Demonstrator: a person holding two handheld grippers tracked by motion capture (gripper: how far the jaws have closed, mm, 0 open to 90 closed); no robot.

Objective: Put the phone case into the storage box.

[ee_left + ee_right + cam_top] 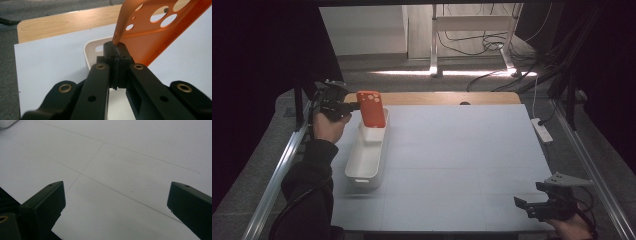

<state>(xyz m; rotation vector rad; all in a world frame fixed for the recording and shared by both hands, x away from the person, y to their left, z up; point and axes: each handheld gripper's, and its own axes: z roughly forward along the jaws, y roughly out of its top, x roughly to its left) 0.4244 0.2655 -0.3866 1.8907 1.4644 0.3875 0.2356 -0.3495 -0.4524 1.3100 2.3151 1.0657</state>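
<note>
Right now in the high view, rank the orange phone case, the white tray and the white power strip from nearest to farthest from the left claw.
1. Orange phone case: pinched in the left claw, held over the tray's far end.
2. White tray: just below the case, on the table's left side.
3. White power strip: past the table's right edge, farthest.

We count one orange phone case [371, 108] with four round holes and one small one at its top, and one white oblong tray [366, 162] at the left of the table. We count two grippers, the left gripper [353, 106] far left and the right gripper [525, 206] near right, and one white power strip [542, 130] at the right edge.
</note>
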